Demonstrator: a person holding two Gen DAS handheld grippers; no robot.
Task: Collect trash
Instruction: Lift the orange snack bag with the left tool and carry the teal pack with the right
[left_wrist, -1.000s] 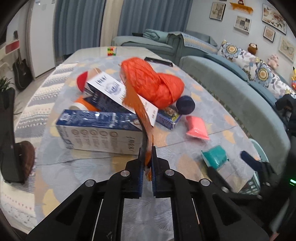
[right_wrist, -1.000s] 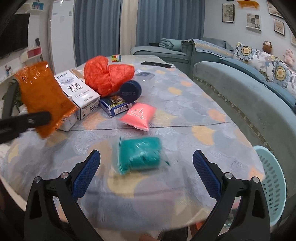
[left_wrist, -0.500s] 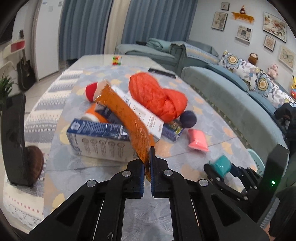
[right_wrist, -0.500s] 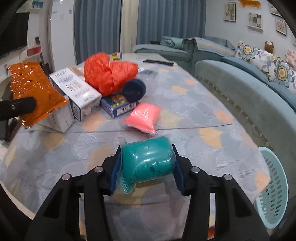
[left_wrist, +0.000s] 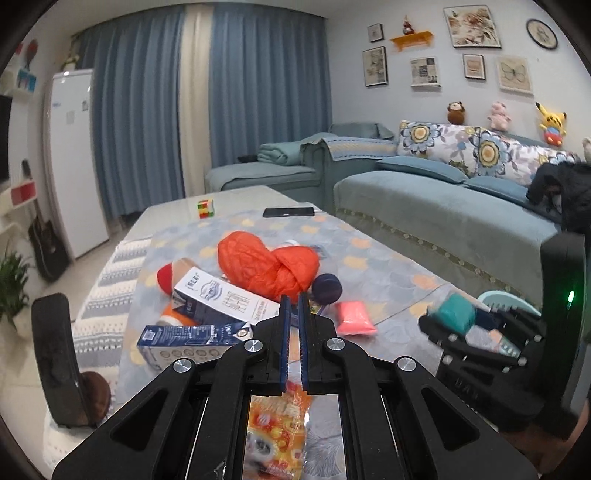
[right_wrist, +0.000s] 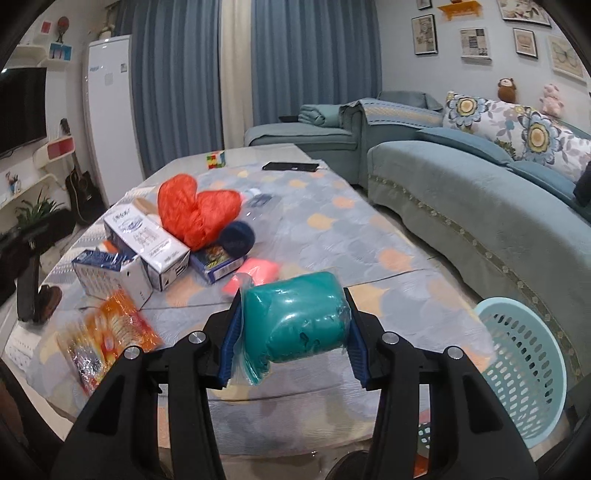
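— Gripping what, on the right?
— Right gripper (right_wrist: 291, 314) clamped on teal bag (right_wrist: 295, 317), held up over the near part of the table (right_wrist: 369, 229).
— Room to the right?
— Bare cloth out to the right edge. Basket (right_wrist: 524, 362) just past that edge, low, near right. Sofa (right_wrist: 480, 206) beyond, running along the right.
— And the left?
— Left gripper (left_wrist: 293, 306) pads a thin slit apart, nothing between. Wrapper (right_wrist: 107, 332) lying blurred by the near-left edge.
— Anything in the way?
— Clustered mid-left: cartons (right_wrist: 147, 240), orange bag (right_wrist: 195, 210), ball (right_wrist: 236, 236). Pink bag (right_wrist: 258, 269) just beyond the teal bag. Phone (right_wrist: 290, 167) far off.
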